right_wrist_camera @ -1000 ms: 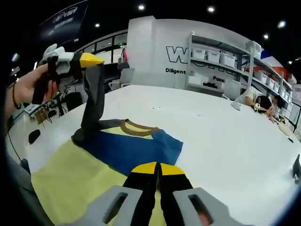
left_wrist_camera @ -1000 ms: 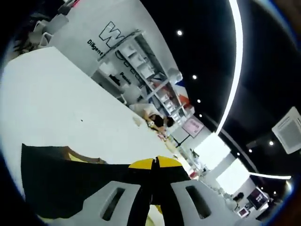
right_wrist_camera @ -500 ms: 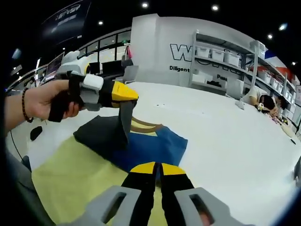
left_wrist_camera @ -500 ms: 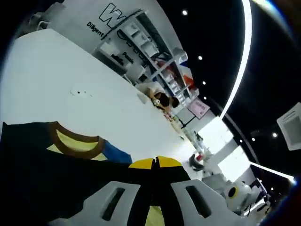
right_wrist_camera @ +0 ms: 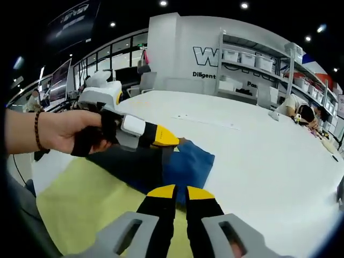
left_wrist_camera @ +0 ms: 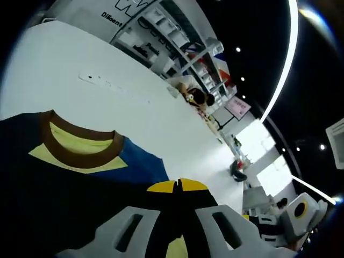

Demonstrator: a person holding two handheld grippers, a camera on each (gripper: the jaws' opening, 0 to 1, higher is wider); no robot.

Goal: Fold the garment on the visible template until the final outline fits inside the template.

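Lowered from its earlier raised position, left gripper (right_wrist_camera: 161, 137), jaws clamped on the shirt (right_wrist_camera: 185, 164), folds it across the yellow template (right_wrist_camera: 80, 207); right gripper (right_wrist_camera: 176, 192) jaws together

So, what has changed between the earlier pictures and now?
The left gripper, shut on the dark sleeve, carried it down from high above the table and across the garment. The yellow template and white table stayed put; the right gripper stays shut at the garment's near edge.

The back wall (right_wrist_camera: 177, 51) reads "W" and, seemingly, "Diligent".
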